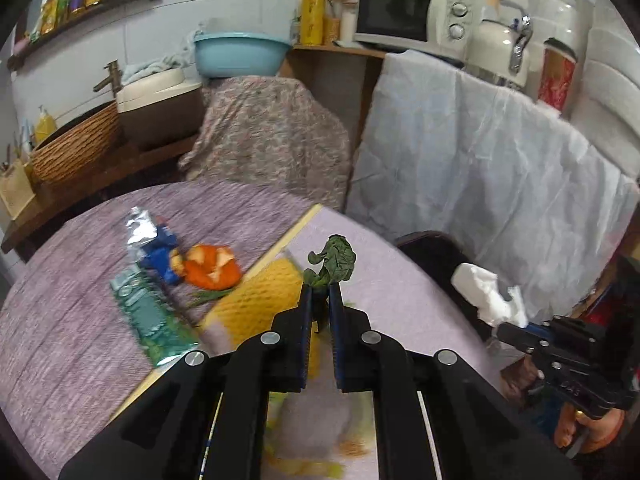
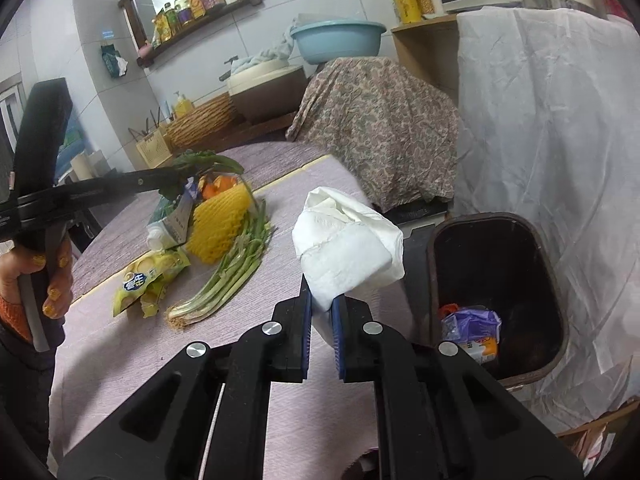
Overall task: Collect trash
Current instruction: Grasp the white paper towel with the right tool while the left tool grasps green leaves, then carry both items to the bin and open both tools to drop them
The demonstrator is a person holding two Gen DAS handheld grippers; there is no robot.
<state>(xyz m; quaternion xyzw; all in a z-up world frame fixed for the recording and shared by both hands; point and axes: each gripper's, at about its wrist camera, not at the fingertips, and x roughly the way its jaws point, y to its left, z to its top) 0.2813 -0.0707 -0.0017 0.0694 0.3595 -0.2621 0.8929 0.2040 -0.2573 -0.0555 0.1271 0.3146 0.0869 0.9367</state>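
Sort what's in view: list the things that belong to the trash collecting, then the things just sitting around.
Job:
left gripper shut on green leaf
right gripper shut on white tissue
bin
orange peel
yellow foam net
scallions
yellow wrapper

Lying about:
microwave
blue basin
wicker basket

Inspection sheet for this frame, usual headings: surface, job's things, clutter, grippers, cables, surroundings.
Surface: round table under a lilac cloth.
Job's things: orange peel, yellow foam net, scallions, yellow wrapper, green wrapper; brown bin beside the table already holds wrappers.
Clutter: nothing seen.
Grippers: left gripper shut on a green leaf; right gripper shut on a white tissue.
Cables: nothing seen.
Surroundings: microwave, blue basin, draped cloths.
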